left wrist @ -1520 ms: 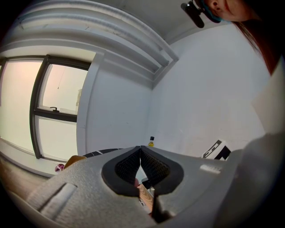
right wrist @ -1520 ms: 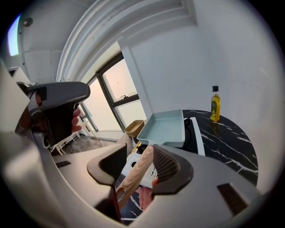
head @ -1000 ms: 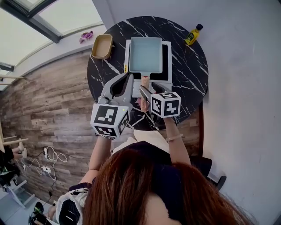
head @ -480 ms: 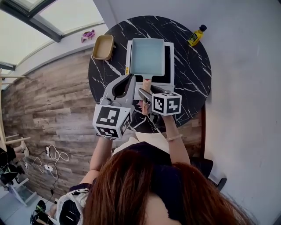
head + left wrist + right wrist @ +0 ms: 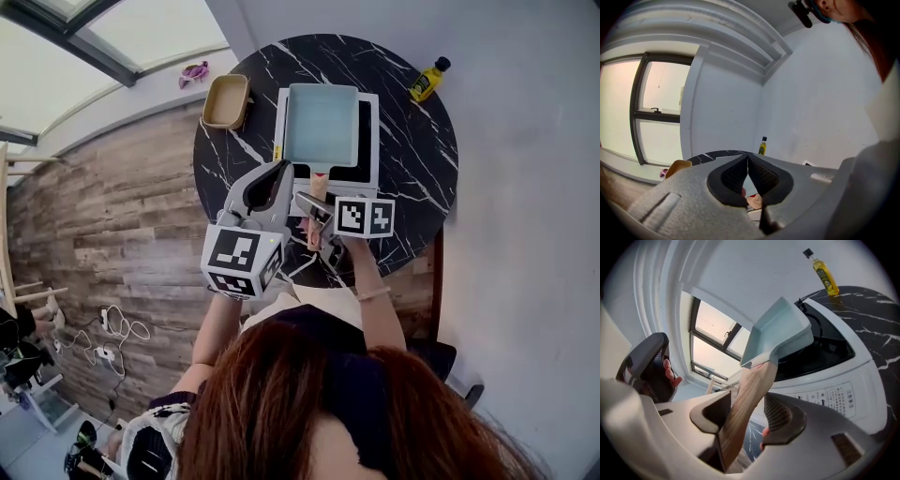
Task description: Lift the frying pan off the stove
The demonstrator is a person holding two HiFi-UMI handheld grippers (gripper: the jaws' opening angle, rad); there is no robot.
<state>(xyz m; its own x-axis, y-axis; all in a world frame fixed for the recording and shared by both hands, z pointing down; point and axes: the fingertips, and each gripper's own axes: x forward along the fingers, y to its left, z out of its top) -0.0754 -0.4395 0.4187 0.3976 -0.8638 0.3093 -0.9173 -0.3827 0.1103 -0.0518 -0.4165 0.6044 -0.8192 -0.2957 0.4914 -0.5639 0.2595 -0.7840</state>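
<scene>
Right gripper (image 5: 748,404): the two ribbed dark pads are apart and have just been closing. The frying pan's wooden handle (image 5: 751,380) stands between them, lying against one pad with a gap at the other.

Left gripper (image 5: 747,161): pad tips are together with nothing between them. It hangs just beside the right gripper, over the near edge of the table (image 5: 412,159).

Frying pan (image 5: 321,124): one, rectangular, smooth, pale blue-green. It sits on the stove (image 5: 373,141), handle toward the person.

Stove: one, with a white casing, a glossy black top and a printed front panel.

Table: one, round, black with white marble veining. Also on it:
- One tan rounded-square dish (image 5: 226,101), just left of the stove.
- One yellow bottle (image 5: 429,81) with a dark cap, at the far right edge.

Floor (image 5: 112,216): grey-brown weathered wood planks.

Wall (image 5: 525,234): plain and pale.

Window (image 5: 122,33): dark-framed. One small purple item (image 5: 195,71) lies on its ledge.
</scene>
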